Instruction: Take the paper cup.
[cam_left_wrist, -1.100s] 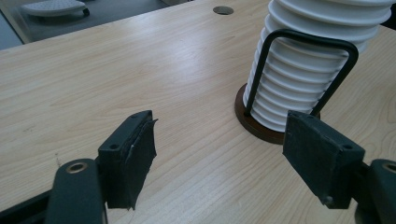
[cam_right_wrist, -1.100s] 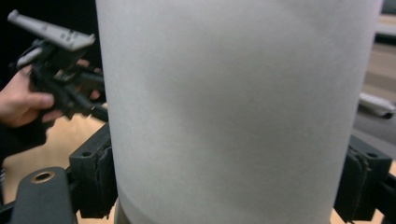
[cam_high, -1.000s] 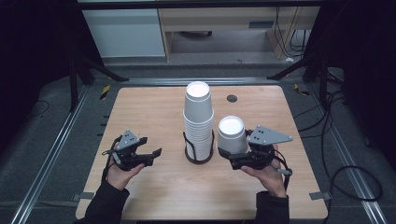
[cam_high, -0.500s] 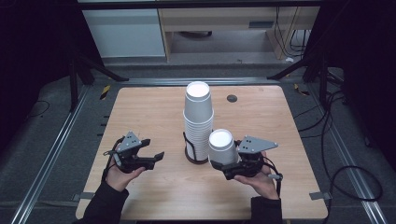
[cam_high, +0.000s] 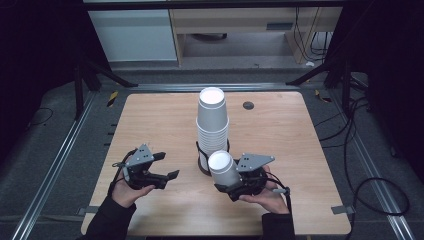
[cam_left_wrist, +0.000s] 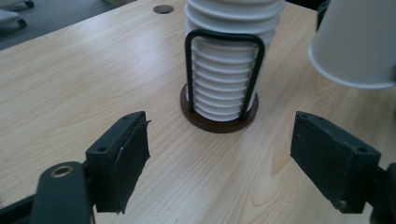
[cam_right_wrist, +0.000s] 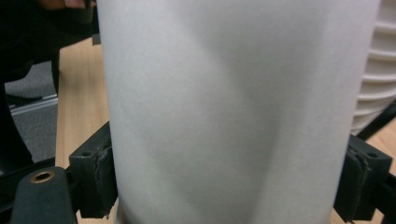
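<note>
A person sits at a wooden table (cam_high: 150, 125), holding a two-jaw gripper in each hand.

The right gripper (cam_high: 226, 186), at about 5 o'clock from the table's middle, is clamped on a single white paper cup (cam_high: 223, 169). The cup is upside down, its flat base on top and its wide rim below, and it tilts slightly toward 11 o'clock. In the right gripper view its plain, unmarked wall (cam_right_wrist: 233, 107) sits between the jaws, with a black pad pressed to each side.

Just beside it, at 12 o'clock from the cup, stands a tall stack (cam_high: 212, 125) of matching upturned cups, ribbed with nested rims, held in a dark wire stand (cam_left_wrist: 219, 119) with a round base.

The left gripper (cam_high: 167, 167), at 7 o'clock, holds nothing. Its jaws stand apart and have just been opening, with bare table between them.

The cup appears freshly taken from the stack and is being carried low toward the table's near edge. The next move likely calls for lowering it level so the rim meets the wood squarely, or passing it to the waiting left gripper, and squeezing gently, since the thin wall would dent easily.
</note>
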